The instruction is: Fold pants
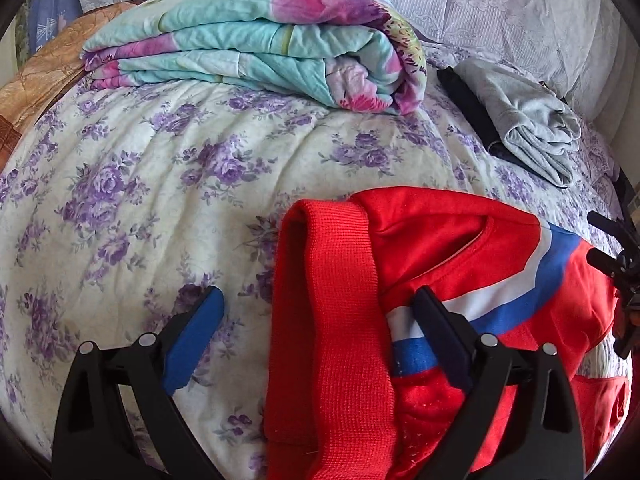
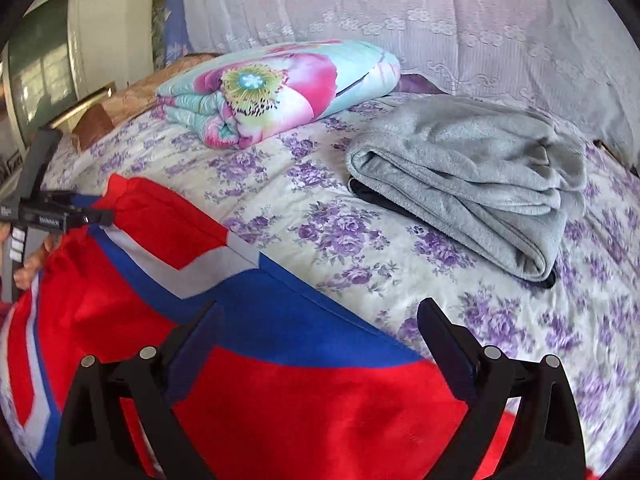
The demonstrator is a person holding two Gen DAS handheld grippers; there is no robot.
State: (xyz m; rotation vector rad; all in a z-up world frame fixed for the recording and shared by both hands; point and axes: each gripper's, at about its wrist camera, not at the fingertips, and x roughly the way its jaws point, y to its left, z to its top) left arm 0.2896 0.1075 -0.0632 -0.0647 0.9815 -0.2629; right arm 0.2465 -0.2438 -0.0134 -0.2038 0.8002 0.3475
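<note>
Red pants with blue and white stripes lie on the floral bedsheet. Their ribbed red waistband runs between the spread fingers of my left gripper, which is open. In the right wrist view the pants fill the lower left. My right gripper is open over their blue stripe, near the cloth's edge. The left gripper also shows at the far left of that view, held by a hand. The right gripper shows at the right edge of the left wrist view.
A folded floral quilt lies at the back of the bed. Folded grey clothing rests on a dark item to the right. Pale lace fabric rises behind. Orange-brown cloth lies at the far left.
</note>
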